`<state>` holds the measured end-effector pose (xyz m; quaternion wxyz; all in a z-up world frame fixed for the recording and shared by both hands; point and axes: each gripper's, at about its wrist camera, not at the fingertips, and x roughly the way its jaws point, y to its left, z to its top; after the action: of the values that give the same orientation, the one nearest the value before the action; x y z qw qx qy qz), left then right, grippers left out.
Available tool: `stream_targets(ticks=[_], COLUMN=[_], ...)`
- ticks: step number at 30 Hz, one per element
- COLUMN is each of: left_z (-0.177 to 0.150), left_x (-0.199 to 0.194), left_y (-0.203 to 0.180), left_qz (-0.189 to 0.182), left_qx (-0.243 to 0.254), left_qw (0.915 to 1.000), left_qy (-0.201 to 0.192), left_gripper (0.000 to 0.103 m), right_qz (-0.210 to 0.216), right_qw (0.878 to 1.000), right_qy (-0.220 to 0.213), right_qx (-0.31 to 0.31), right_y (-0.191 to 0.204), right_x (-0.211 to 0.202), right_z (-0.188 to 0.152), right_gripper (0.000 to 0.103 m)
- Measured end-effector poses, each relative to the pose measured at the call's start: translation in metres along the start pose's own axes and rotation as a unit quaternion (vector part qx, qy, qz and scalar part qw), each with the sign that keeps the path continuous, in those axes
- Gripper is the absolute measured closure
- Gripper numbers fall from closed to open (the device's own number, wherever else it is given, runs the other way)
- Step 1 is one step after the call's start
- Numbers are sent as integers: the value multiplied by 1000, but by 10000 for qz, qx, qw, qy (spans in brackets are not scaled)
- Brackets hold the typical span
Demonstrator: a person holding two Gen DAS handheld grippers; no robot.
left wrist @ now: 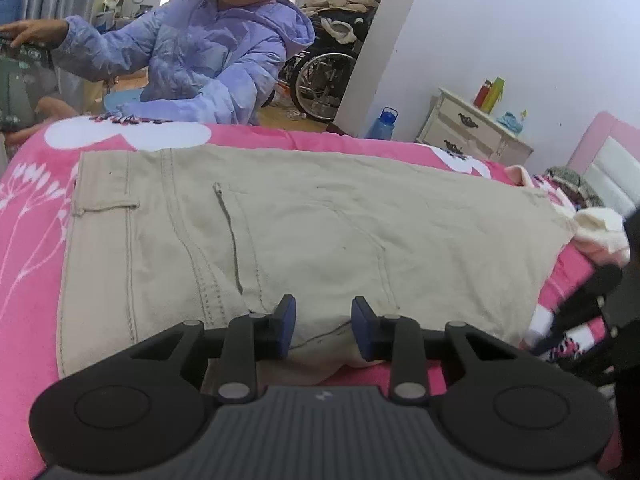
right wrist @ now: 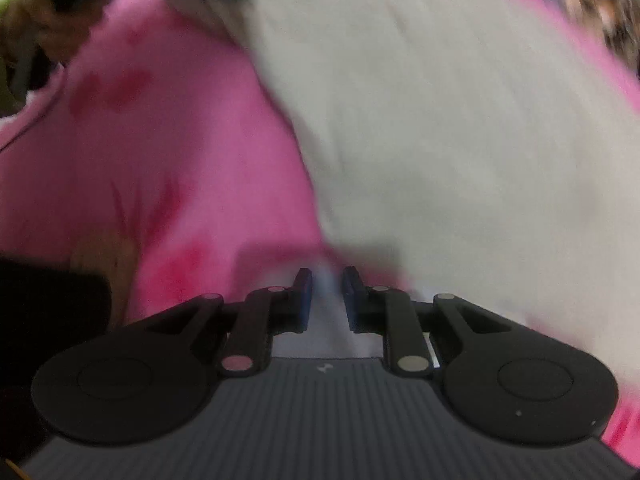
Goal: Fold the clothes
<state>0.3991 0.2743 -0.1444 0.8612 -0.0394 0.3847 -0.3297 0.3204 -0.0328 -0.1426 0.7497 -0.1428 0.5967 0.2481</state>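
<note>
Parted left gripper (left wrist: 323, 330) over beige trousers (left wrist: 312, 240), unlabelled.

Your left gripper (left wrist: 323, 326) and right gripper (right wrist: 327, 298) match: black linkage arms with silver pivot pins, blue-faced fingertips (left wrist: 286, 326), round black discs at 8 and 4 o'clock, and a ribbed grey housing with a small white logo.

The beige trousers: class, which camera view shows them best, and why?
The left wrist view. There the trousers lie flat and sharp on the pink bedspread, with seams and pocket flap clear. The right wrist view shows only a blurred pale patch of them.
</note>
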Motion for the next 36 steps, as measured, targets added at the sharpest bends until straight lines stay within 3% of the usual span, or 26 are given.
stream_targets(ticks=[3,6,8,11,15,17,22,25,27,30,33,35,36], left_z=[-1,-1,0,1,-1,-3,13,36,52,68,73,74,75], left_x=[-4,-9,-13,-20,-21,-21,-25,-15,0,30,51,53,52], left_y=[5,8,7,10,24,31,33,33,38,54,73,83,84], left_qz=[-116,-205,-168,-5,266,281,290,249,234,382,523,471,454], left_qx=[-103,-198,-356,-550,-729,-802,-999,-935,-1155,-1729,-2235,-2579,-2707], left_qw=[9999,9995,9988,9972,9963,9960,9938,9934,9906,9826,9724,9640,9604], left_qy=[-68,-141,-291,-511,-382,-276,-405,-621,-693,-552,-419,-453,-476], left_gripper=[71,70,64,60,63,68,60,58,55,55,58,59,59], right_qz=[94,193,229,183,46,112,587,549,555,791,870,947,1083], right_qw=[9989,9966,9925,9896,9933,9906,9537,9440,9390,9238,9087,8894,8715], right_qy=[157,-496,-996,-1296,-935,-877,-970,-1351,-1641,-2054,-2023,-2120,-2258], right_qx=[428,625,670,601,674,1048,2786,2959,2972,3131,3546,3938,4216], right_y=[-16,-25,-30,-35,-49,-53,-115,-132,-137,-148,-165,-181,-189], right_x=[-16,-40,-47,-31,0,10,-22,-40,-42,-34,-12,-5,-6], right_z=[-2,33,59,86,71,61,9,4,8,14,4,-21,-40], right_gripper=[86,86,83,82,82,82,81,81,81,78,78,79,79])
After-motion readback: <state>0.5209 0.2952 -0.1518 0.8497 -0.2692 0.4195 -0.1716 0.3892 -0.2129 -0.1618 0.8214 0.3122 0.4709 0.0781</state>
